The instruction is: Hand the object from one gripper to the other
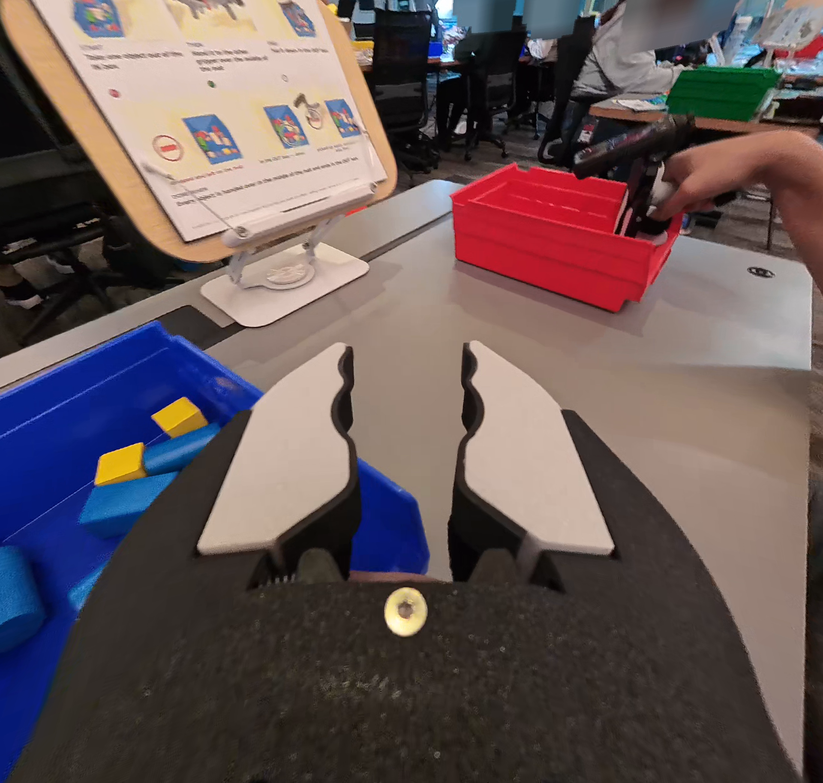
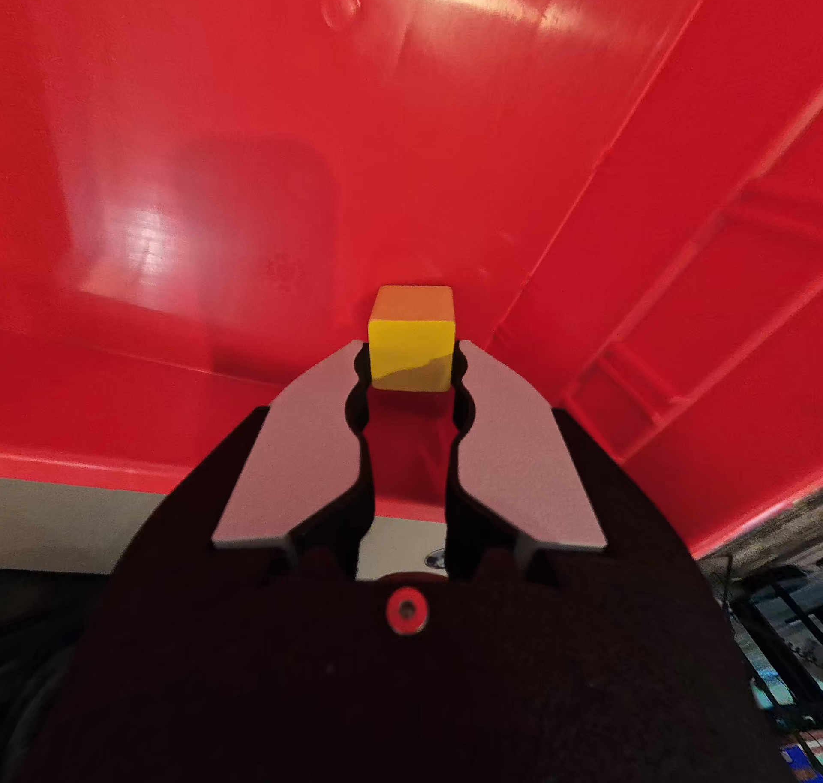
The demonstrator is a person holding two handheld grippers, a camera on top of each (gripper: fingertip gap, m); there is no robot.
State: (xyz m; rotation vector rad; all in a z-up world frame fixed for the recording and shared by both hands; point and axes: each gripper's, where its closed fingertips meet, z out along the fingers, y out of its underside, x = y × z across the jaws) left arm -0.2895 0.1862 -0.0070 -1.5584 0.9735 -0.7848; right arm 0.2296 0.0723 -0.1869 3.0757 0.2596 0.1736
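One yellow cube pinched by right gripper fingers inside red bin, counter's far right corner. Left gripper spread, empty. Lower close, then release gently.

On the table, the bin of blocks sits at the near left, with the left gripper just to its right, above bare tabletop. Behind the bin, a document stand rests on the table's far left edge. The second bin stands at the far right, well apart from the first. The right gripper reaches down into that bin, a cube between its fingertips, close above the bin floor. Chairs and desks lie beyond the table.
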